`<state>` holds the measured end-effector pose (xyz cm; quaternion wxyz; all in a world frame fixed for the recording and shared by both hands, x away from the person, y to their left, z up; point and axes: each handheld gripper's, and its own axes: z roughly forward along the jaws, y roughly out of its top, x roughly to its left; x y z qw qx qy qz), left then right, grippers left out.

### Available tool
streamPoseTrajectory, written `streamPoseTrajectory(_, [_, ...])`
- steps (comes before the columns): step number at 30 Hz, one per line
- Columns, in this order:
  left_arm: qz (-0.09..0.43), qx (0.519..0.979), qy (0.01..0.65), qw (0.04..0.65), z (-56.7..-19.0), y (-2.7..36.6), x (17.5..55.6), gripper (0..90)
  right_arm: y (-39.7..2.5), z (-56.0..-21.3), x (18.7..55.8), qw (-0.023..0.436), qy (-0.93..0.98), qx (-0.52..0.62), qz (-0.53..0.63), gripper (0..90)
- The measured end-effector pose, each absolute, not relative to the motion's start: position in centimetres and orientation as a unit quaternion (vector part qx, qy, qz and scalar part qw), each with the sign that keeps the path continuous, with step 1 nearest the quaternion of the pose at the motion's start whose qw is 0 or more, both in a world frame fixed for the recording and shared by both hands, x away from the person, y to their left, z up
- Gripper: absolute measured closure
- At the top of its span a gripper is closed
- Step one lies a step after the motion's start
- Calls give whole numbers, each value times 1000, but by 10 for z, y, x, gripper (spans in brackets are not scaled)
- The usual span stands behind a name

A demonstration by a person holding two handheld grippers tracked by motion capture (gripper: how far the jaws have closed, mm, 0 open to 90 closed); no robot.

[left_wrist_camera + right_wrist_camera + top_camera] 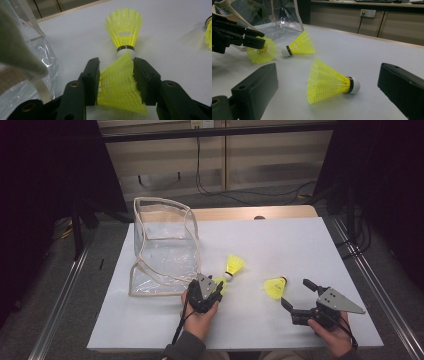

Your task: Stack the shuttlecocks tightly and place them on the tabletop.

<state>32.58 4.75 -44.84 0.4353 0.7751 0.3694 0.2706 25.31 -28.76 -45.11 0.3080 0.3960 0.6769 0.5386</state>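
Squeeze risk imo: left gripper [116, 77] has its jaws clamped on a yellow shuttlecock's [120, 85] soft skirt beside the clear bag [162, 245], could crumple or slip, while right gripper [296, 296] sits wide open.

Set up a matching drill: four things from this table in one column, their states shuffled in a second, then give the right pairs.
Things:
1. left gripper
2. right gripper
3. clear bag
4. shuttlecock between the two grippers

States:
A. lies on its side on the white table, ungripped
B. jaws spread wide, holding nothing
C. stands open at the table's left
D. jaws closed on a yellow shuttlecock's skirt

Pairs: 1-D, 2-B, 3-C, 4-A
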Motion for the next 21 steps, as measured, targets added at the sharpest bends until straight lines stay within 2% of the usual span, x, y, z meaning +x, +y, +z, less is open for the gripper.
streamPoseTrajectory(4, [264,777,370,436,-447,50,323,606,-288,-451,253,307,677,396,540,24])
streamPoseTrajectory(5, [263,776,370,437,-447,51,322,632,-288,-451,253,308,677,396,539,24])
streamPoseTrajectory(21, [245,777,371,445,-442,58,316,667,-288,-451,253,308,677,395,539,24])
